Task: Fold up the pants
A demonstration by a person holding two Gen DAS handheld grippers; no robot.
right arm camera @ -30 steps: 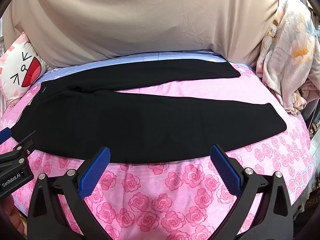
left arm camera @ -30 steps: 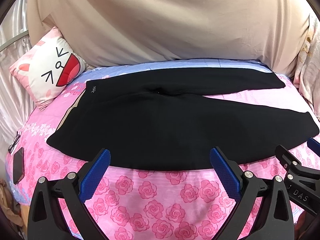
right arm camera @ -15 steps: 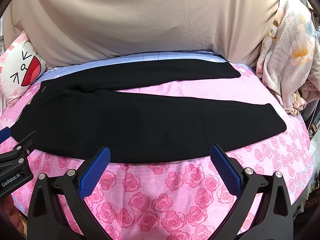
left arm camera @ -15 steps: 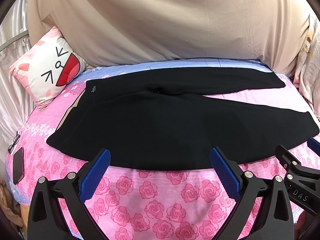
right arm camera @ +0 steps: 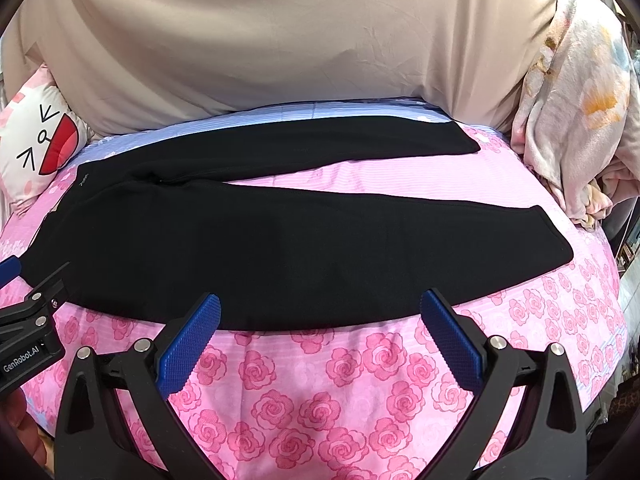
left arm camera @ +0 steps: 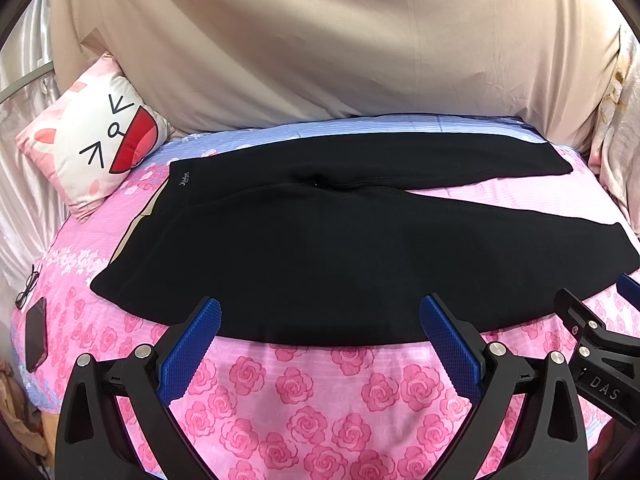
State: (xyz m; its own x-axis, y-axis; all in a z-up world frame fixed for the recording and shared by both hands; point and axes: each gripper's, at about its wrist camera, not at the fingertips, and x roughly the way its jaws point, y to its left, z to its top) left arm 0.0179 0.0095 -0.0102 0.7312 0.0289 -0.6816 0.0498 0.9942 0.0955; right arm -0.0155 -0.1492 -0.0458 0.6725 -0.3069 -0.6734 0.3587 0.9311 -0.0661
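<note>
Black pants (left arm camera: 320, 240) lie spread flat on the pink rose-print bed (left arm camera: 300, 400), waistband at the left, both legs running right and splayed apart. They also show in the right wrist view (right arm camera: 280, 248). My left gripper (left arm camera: 320, 316) is open and empty, just above the pants' near edge. My right gripper (right arm camera: 320, 312) is open and empty, over the near edge of the near leg. The right gripper shows at the lower right of the left wrist view (left arm camera: 600, 352); the left gripper shows at the lower left of the right wrist view (right arm camera: 28, 320).
A cartoon-face pillow (left arm camera: 96, 140) leans at the back left. A beige sheet (left arm camera: 340, 40) hangs behind the bed. A floral blanket (right arm camera: 572, 120) is piled at the right. A phone (left arm camera: 34, 332) and glasses (left arm camera: 28, 290) lie at the bed's left edge.
</note>
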